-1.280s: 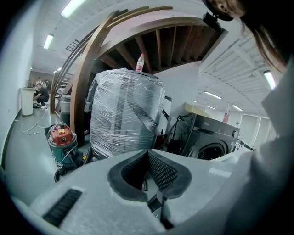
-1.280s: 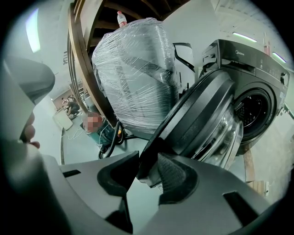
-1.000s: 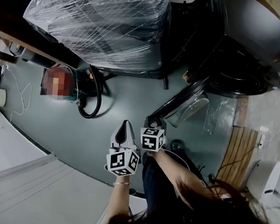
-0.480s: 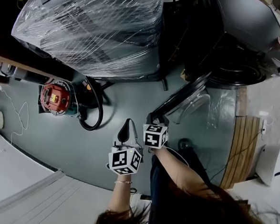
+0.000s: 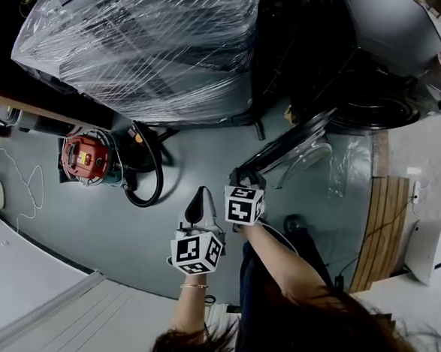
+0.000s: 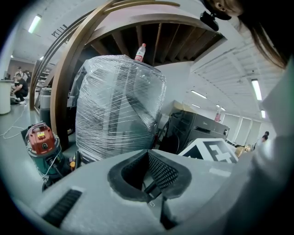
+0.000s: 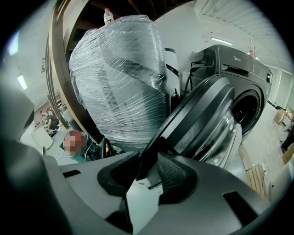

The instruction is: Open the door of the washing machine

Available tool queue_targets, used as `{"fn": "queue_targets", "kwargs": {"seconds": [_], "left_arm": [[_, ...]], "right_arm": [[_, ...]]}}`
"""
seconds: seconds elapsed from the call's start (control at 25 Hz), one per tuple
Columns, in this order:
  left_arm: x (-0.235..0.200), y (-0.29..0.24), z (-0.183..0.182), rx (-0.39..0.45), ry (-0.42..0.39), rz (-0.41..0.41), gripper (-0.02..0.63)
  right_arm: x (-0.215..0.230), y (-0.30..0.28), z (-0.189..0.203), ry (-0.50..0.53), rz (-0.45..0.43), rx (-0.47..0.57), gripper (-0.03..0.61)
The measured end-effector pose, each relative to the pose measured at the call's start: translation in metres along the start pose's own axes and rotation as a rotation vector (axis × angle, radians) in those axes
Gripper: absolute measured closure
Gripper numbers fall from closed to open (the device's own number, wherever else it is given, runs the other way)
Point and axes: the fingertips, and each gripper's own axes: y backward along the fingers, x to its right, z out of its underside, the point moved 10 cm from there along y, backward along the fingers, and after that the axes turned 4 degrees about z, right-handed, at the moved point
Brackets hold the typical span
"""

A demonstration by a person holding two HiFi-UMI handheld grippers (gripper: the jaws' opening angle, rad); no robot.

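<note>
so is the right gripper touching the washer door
Touching: the right gripper view shows the door rim clamped between the jaws of the right gripper.

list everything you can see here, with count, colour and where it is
washing machine: 1, dark grey, top right of the head view
door: 1, dark rim with clear glass bowl, standing open from the washing machine
wrapped appliance: 1, dark under clear plastic film, left of the washing machine
bottle: 1, red and white, on top of the wrapped appliance
vacuum cleaner: 1, red, on the floor at left
hose: 1, black, looped beside the vacuum cleaner
wooden slats: 1 set, light brown, floor at right
left tool: 1, pale grey, jaws together, empty
right tool: 1, pale grey, closed on the door's edge
marker cubes: 2, black and white, one per tool
</note>
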Motion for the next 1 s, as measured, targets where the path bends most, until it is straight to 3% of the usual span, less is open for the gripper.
{"fn": "queue_targets", "kwargs": {"seconds": [1.0], "left_arm": [[-0.013,-0.008,-0.031,-0.026,-0.032,0.01,0.6]], "right_arm": [[-0.012,-0.022,-0.035,-0.002,-0.046,-0.008,0.483]]}}
